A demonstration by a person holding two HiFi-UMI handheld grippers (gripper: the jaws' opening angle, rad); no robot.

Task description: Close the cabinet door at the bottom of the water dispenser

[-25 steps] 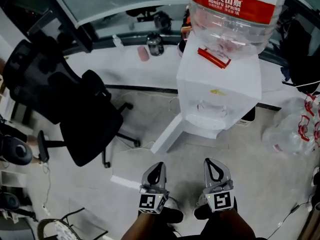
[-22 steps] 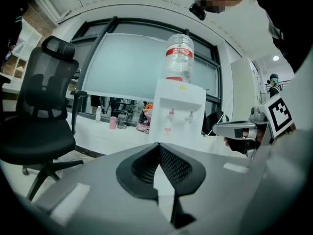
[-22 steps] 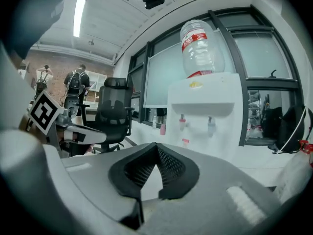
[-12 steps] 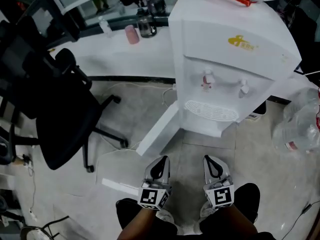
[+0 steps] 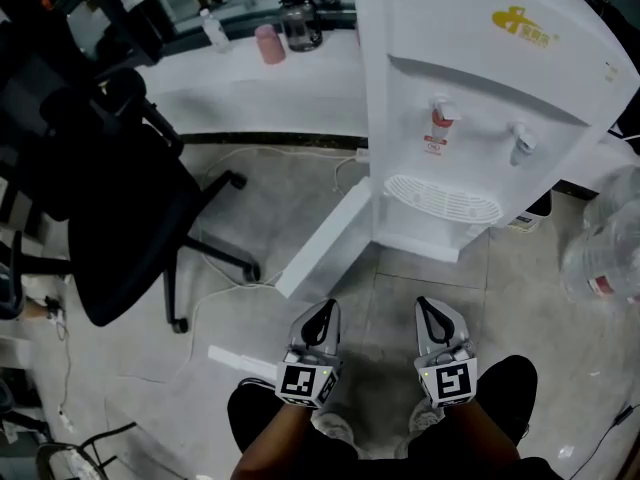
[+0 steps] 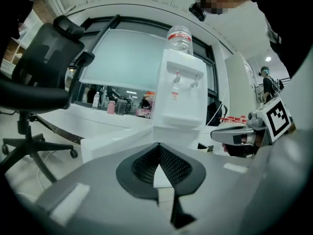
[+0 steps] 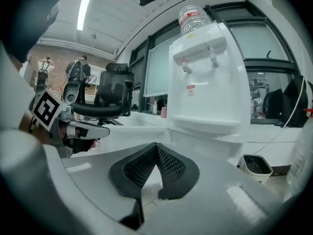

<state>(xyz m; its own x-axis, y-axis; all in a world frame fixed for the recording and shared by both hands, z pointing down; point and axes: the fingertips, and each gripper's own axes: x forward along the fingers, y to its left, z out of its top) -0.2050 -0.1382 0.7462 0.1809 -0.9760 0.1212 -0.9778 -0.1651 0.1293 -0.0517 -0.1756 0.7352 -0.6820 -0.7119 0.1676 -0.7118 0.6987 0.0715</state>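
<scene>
illegible logo (image 5: 524,24) on water dispenser (image 5: 468,98)

My left gripper (image 5: 325,310) and right gripper (image 5: 430,308) are grey, with black mesh-patterned pads (image 6: 173,164). Each carries a cube of black-and-white squares. The water dispenser (image 5: 480,88) is white, with a yellow logo and a red mark on one tap. Its cabinet door (image 5: 325,240) is white too. The office chair (image 5: 110,218) is black, the floor (image 5: 540,308) pale grey and the cup (image 5: 270,44) pink.
</scene>
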